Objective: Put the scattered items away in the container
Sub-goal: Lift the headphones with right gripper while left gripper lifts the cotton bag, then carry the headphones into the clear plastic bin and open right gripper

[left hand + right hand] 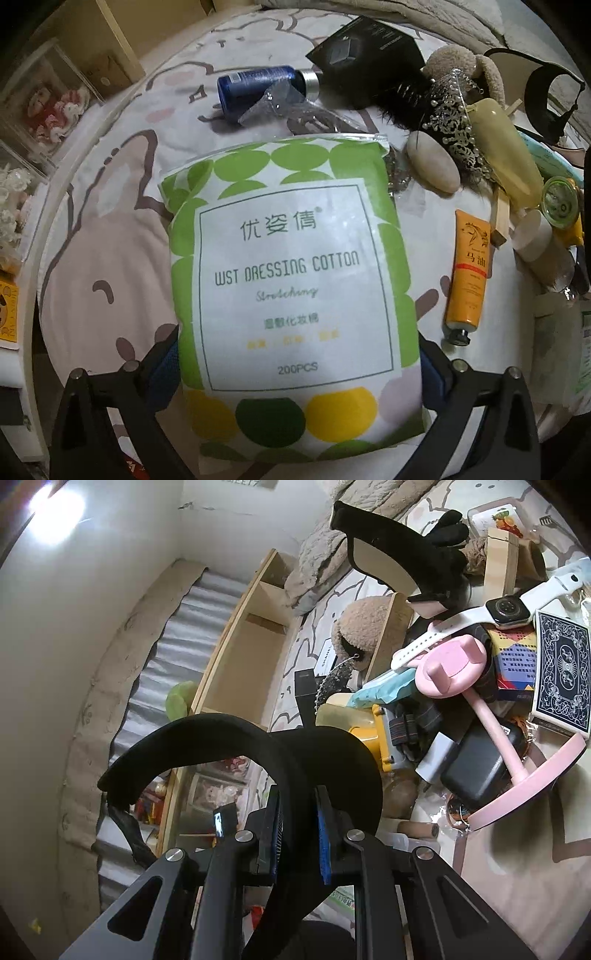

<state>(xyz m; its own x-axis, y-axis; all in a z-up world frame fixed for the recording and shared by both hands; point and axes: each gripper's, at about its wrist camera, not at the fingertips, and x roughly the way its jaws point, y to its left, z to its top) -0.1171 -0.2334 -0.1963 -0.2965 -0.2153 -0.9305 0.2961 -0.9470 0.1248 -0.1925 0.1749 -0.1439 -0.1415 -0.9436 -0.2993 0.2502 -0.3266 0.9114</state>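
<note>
**Left gripper straddling the cotton pack, right one gripping a black band**

The left gripper (299,365) is standing wide open around the cotton pad pack (284,273), a plump green-and-white dotted bag filling the frame's centre, lying on the patterned bedsheet (110,236). Whether its pads are touching the bag is unclear. Judging by this, a pickup is in hand; closing on the soft bag comes next. The right gripper (297,834) is pinching a black curved band (236,734), lower centre. The wooden container (388,635) is sitting upper centre.

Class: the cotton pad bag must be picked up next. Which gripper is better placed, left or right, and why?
Left. The left gripper is open astride the cotton bag; the right gripper is shut on a black band.
</note>
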